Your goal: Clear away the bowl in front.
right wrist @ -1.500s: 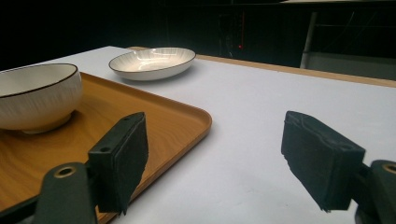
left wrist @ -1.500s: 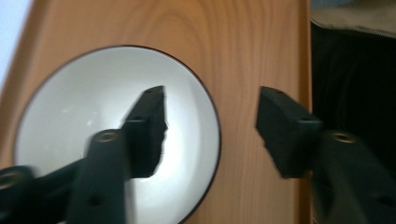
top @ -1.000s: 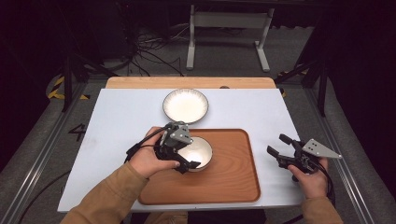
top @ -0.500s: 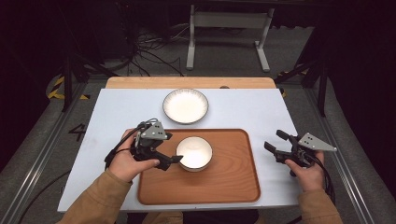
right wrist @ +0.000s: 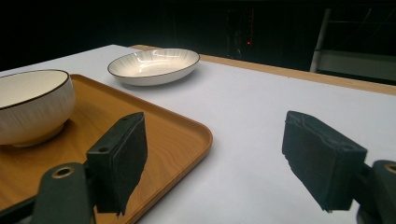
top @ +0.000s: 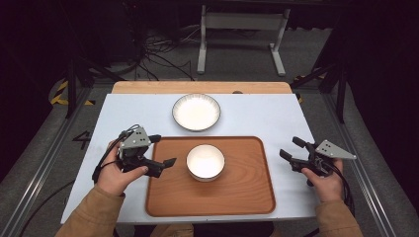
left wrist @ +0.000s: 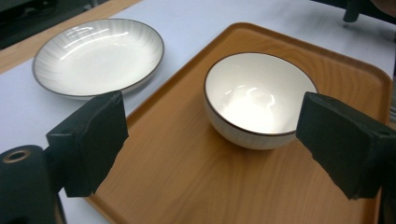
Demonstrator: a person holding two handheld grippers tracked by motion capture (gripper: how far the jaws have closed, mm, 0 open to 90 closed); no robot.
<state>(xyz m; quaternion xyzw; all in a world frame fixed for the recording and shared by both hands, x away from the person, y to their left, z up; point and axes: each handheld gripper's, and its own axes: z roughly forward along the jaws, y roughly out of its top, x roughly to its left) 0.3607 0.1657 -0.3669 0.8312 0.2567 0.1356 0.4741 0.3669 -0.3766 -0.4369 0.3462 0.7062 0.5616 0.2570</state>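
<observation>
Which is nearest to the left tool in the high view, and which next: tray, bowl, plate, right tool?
From the left tool, jaws open and just widened, nothing between them:
1. Wooden tray, its left edge under the jaw tips.
2. Bowl, on the tray, to the right.
3. Plate, off the tray, farther back.
4. Right tool, past the tray's right edge.

White ribbed bowl (top: pixel 205 162) with a dark rim; white ribbed plate (top: pixel 196 111), dark-rimmed too; wood-grain orange-brown tray (top: pixel 247 192); pale blue-white bench (top: pixel 267 116) with a wooden far edge.
</observation>
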